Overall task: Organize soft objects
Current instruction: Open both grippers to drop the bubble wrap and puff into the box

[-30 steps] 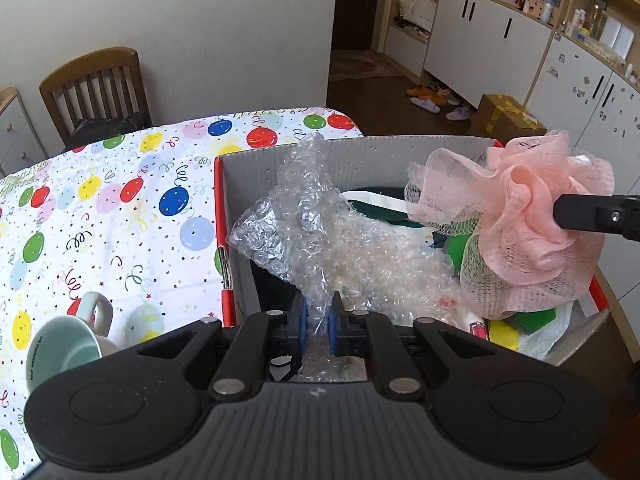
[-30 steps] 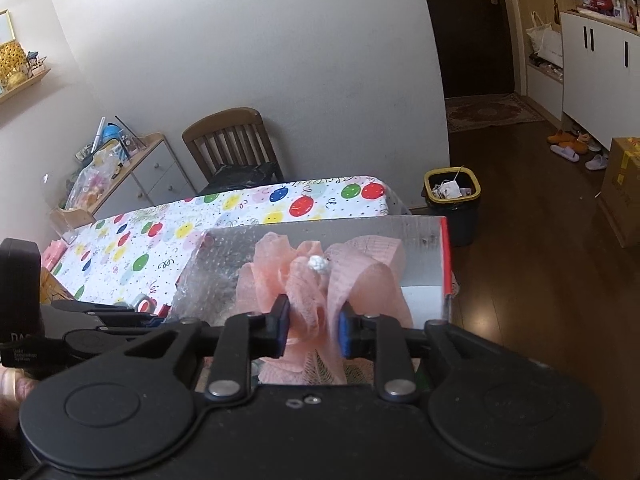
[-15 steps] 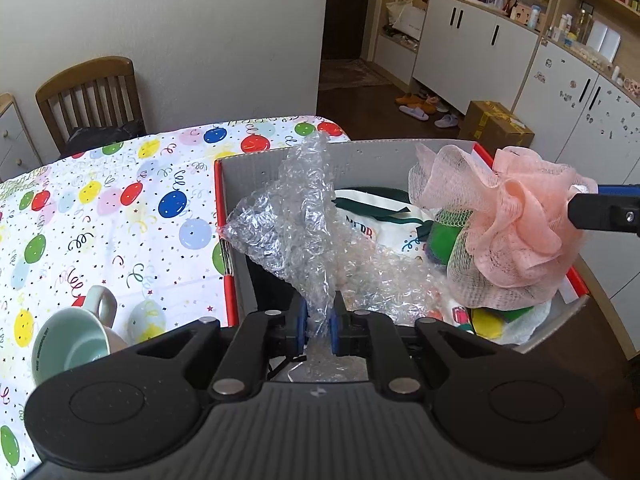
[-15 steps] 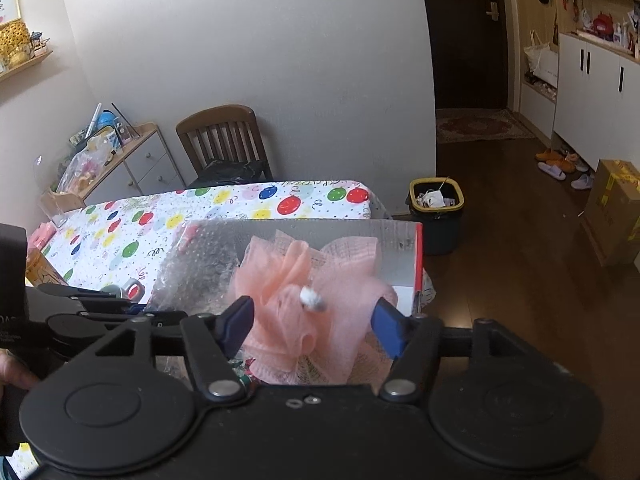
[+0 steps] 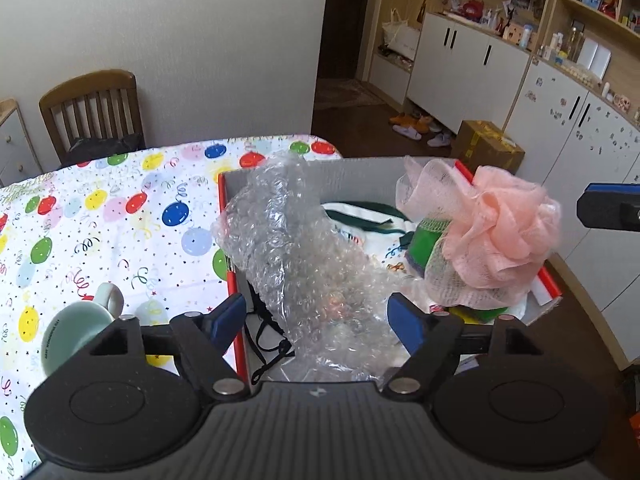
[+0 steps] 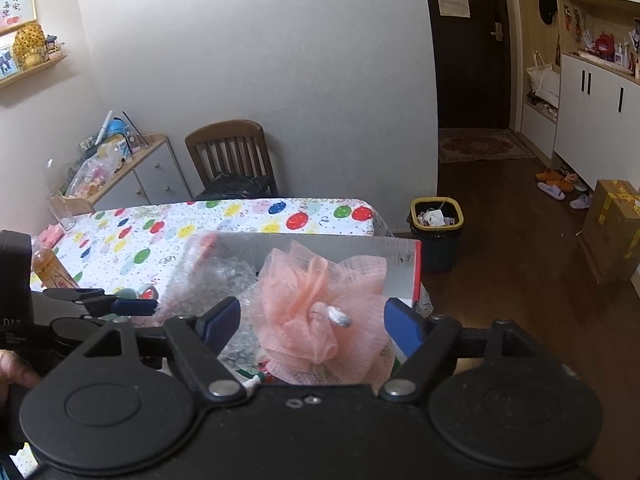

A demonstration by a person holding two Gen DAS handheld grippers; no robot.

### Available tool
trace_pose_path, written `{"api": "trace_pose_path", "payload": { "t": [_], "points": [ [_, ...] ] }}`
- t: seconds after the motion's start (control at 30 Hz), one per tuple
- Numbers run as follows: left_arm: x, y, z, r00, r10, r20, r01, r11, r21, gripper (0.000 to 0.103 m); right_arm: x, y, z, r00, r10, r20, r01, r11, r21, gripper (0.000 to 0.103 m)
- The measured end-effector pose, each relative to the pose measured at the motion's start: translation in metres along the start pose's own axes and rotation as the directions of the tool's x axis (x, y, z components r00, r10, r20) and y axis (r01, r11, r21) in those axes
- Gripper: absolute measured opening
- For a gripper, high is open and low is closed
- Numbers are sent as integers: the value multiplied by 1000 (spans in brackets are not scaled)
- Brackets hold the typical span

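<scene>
Left wrist view: the left hand-held gripper [image 5: 316,322] has its jaws spread wide, having just been opening; its blue pads [image 5: 226,317] stand clear on either side of the bubble wrap [image 5: 296,256], which rises between them but is not pinched. The bubble wrap stands crumpled in the left part of the grey box [image 5: 360,172] with red edges, its top leaning over the box's left wall. The pink mesh bath puff [image 5: 492,236] sits at the right side of the box, on top of green and white things piled inside. One blue-tipped finger of the right hand-held gripper [image 5: 608,210] shows at the right edge, just beside the puff and not touching it. The box rests on a table [image 5: 100,216] covered with a balloon-print cloth; a pale green mug [image 5: 76,330] lies on its side left of the box, near the gripper.

Right wrist view: the right hand-held gripper [image 6: 314,324] is likewise spread, its jaws having just been opening, with the pink mesh bath puff [image 6: 320,316] lying between the pads and free of both. The bubble wrap [image 6: 224,280] is left of the puff in the same box [image 6: 400,256]. The left hand-held gripper [image 6: 120,304] reaches in from the left, and part of a hand [image 6: 16,372] shows at the left edge
</scene>
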State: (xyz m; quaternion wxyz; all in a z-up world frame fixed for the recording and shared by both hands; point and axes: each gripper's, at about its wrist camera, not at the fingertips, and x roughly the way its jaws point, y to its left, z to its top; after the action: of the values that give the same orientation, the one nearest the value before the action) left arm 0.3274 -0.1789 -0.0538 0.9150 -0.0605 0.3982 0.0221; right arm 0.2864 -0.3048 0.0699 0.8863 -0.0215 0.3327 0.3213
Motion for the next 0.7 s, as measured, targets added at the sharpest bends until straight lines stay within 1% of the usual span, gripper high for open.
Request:
{"api": "trace_pose_path", "payload": {
  "t": [0.07, 0.37, 0.5, 0.63, 0.67, 0.7],
  "points": [
    [-8, -1, -1, 1000, 4, 22, -4, 1000, 4, 78, -5, 3, 0, 1000, 4, 9, -4, 1000, -4, 82],
    [-53, -2, -3, 995, -20, 101, 19, 1000, 17, 78, -27, 28, -5, 998, 13, 58, -11, 999, -34, 87],
    [-77, -4, -7, 988, 6, 157, -10, 1000, 28, 78, -40, 47, -13, 994, 11, 111, -3, 998, -68, 92],
    [-101, -4, -11, 981, -15, 194, 7, 999, 40, 78, -51, 65, -23, 987, 5, 159, 9, 996, -86, 96],
    [-106, -3, -12, 980, -22, 200, 13, 999, 45, 79, -54, 69, -25, 986, 5, 167, 10, 996, -88, 96],
    [-111, -3, -13, 978, -27, 205, 17, 999, 50, 84, -57, 72, -27, 985, 3, 174, 12, 996, -88, 98]
  ]
}}
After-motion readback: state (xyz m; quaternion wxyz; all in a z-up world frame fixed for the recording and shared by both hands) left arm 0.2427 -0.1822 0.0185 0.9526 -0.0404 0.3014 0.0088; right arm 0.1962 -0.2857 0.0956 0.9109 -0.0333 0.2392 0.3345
